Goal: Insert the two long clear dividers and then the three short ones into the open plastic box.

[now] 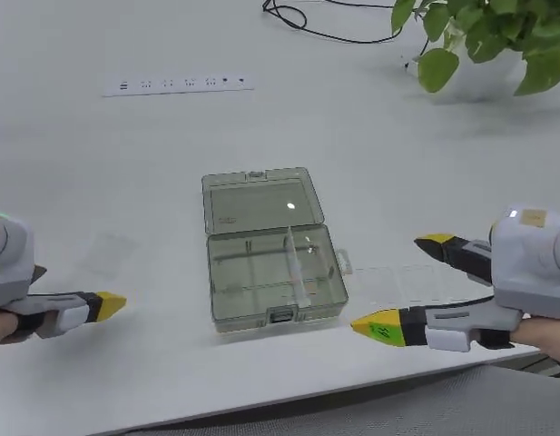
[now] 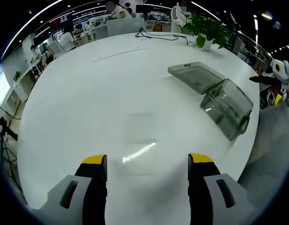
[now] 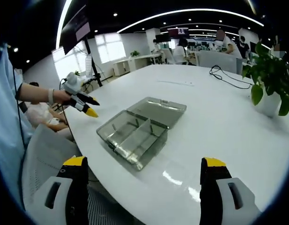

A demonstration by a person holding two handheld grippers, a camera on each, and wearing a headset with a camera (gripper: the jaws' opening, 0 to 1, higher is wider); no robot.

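A thin, clear, flat plastic divider [image 2: 139, 139] lies on the white table [image 2: 88, 93] just ahead of my left gripper [image 2: 147, 160], whose yellow-tipped jaws are spread wide and empty. More faint clear pieces [image 1: 397, 275] lie just right of the smoky translucent plastic box [image 1: 270, 272], which sits open with its lid [image 1: 261, 200] laid back and at least one partition [image 1: 294, 265] standing inside. My right gripper [image 3: 144, 163] is near them, also spread and holding nothing. I judge the dividers light, stiff, slick and hard to see. Lying flat, they likely need pinching across one lifted long edge, near its middle
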